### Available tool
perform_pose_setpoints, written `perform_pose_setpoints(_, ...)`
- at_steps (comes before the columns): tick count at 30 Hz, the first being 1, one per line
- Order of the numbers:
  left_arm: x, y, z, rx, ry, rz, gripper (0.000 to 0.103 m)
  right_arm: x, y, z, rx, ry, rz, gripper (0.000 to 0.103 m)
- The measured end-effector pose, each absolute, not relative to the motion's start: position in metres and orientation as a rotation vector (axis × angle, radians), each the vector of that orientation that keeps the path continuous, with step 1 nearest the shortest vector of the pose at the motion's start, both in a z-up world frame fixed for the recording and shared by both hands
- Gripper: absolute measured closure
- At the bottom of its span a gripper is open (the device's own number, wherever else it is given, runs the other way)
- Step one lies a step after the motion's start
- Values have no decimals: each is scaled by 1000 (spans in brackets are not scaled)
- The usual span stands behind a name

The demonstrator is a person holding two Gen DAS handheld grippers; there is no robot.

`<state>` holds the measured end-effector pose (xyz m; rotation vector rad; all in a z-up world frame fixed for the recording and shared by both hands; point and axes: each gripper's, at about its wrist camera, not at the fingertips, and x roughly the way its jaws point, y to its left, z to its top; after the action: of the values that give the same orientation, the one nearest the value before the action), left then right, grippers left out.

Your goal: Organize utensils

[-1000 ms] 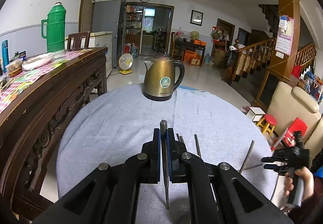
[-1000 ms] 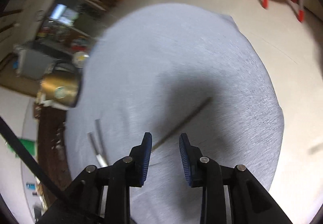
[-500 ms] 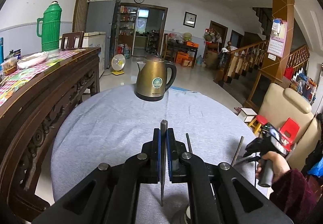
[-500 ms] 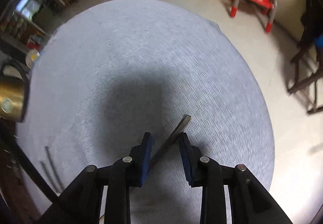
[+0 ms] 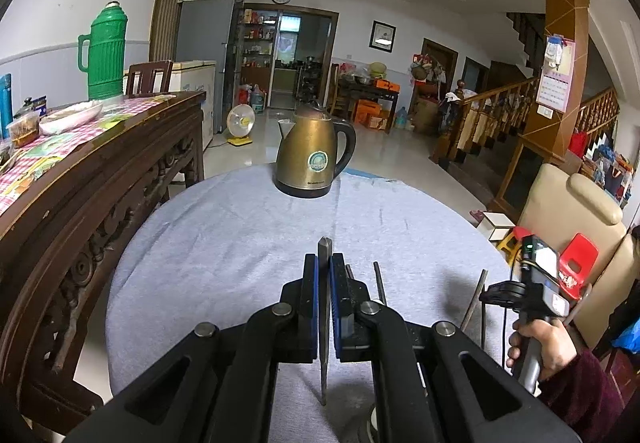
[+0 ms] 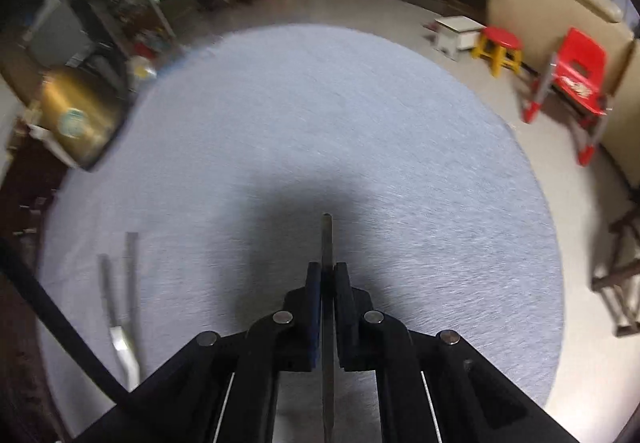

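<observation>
My left gripper (image 5: 324, 260) is shut on a flat metal utensil (image 5: 323, 245). The utensil stands upright between the blue pads, above the grey-clothed round table (image 5: 240, 235). My right gripper (image 6: 328, 268) points steeply down at the table, its jaws closing tight on a thin metal utensil (image 6: 327, 237), with the pads pressed on its shaft. In the left wrist view a hand holds that right gripper (image 5: 494, 291) at the table's right edge. A thin rod (image 5: 378, 281) lies beside my left fingers. Two more utensils (image 6: 120, 303) lie at the left in the right wrist view.
A brass-coloured kettle (image 5: 314, 155) stands at the table's far edge. A dark carved wooden sideboard (image 5: 80, 171) runs along the left and carries a green thermos (image 5: 105, 51) and dishes. To the right are a cream armchair (image 5: 576, 211), a red child's chair (image 6: 576, 75) and small stools (image 6: 500, 47).
My right gripper has shut on the thin utensil that lay slanted between its open fingers. It rolled so the utensil now runs straight between the pads. The left gripper keeps its hold.
</observation>
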<state>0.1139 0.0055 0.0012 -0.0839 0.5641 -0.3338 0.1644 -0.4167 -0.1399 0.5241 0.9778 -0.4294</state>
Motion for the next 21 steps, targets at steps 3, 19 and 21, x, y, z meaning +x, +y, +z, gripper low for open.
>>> perform_pose_setpoints(3,116,7,2,-95,572,-327,98,147,-408,-128,541,888,-370,97)
perform_pose_setpoints(19,92,13,39,-106,482,-310,98,80,-373,-31,532,496,-129,97)
perform_pose_setpoints(21,87,16,48,-111,458,-312,98,70,-362,-13,498,447,-119,97)
